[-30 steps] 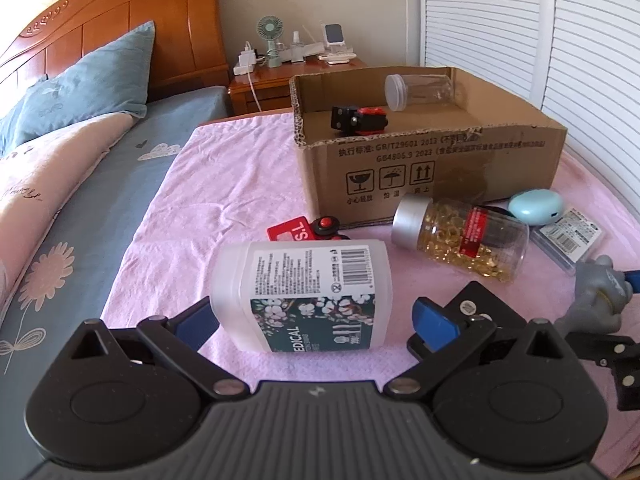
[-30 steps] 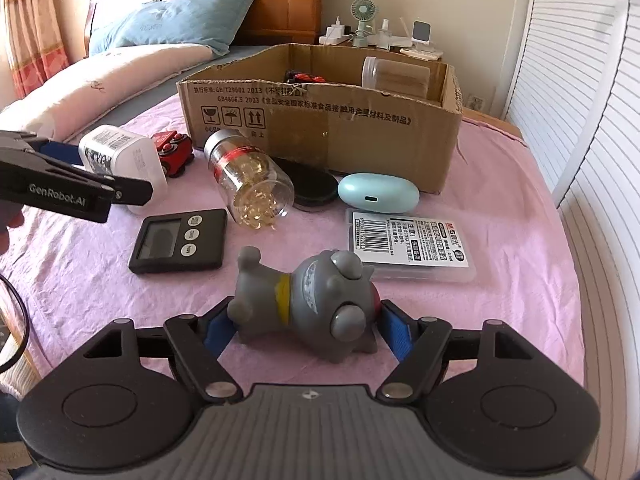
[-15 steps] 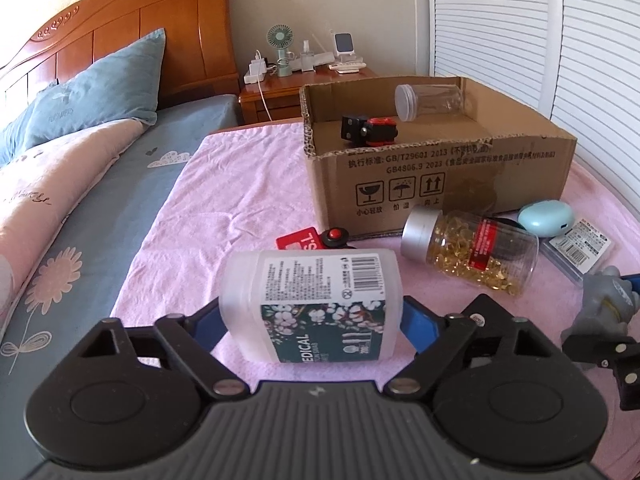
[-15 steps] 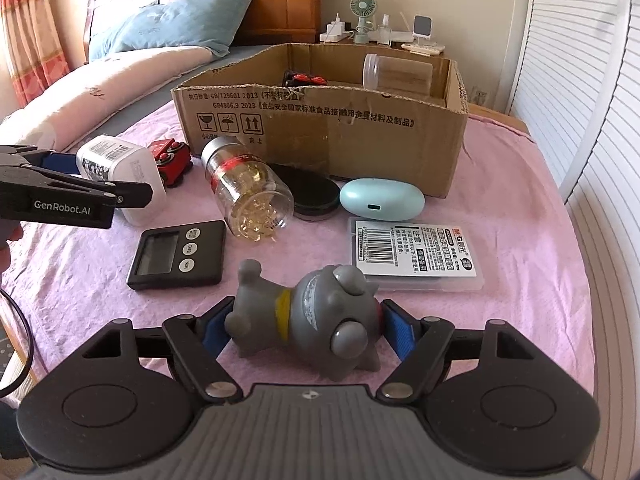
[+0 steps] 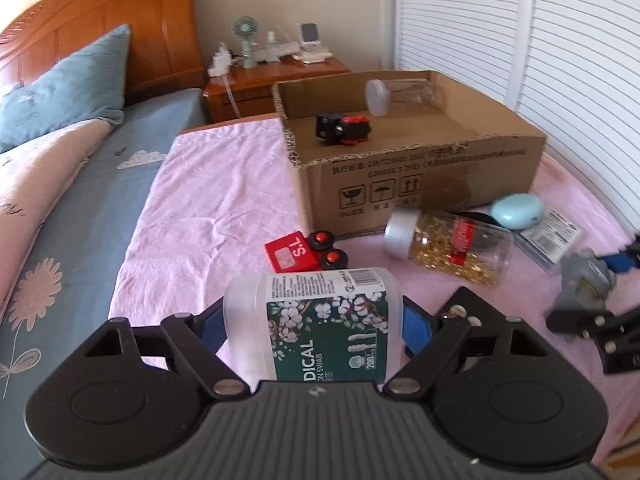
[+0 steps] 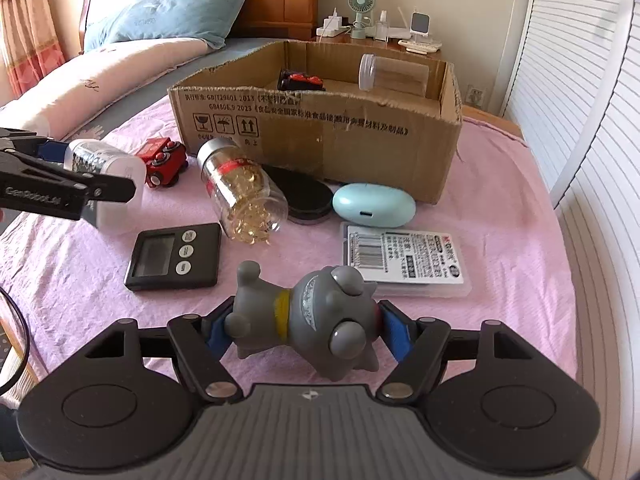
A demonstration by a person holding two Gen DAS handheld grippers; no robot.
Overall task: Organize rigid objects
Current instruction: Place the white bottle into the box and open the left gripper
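The left gripper has its jaws clamped on a white swab box with a green flowered label, lifted just clear of the pink cloth that covers the bed. The blue pads press on both ends of the box. From the right wrist view the same box shows at the far left, held by the left gripper.

The right gripper has its jaws closed on a grey toy figure with a yellow collar, gripped sideways, feet to the left and head to the right.

On the cloth behind stands an open cardboard box. Inside it lie a black and red toy block and a clear jar on its side. In front of the cardboard box lie a red toy car, a capsule bottle tipped on its side with a silver cap, a black oval case, and a pale blue earbud case just beside it. Nearer the right gripper sit a black digital timer and a flat clear pack with a barcode label; the toy figure's head overlaps the pack's near edge in view.

A blue pillow rests against the wooden headboard, and a small fan stands on the nightstand.
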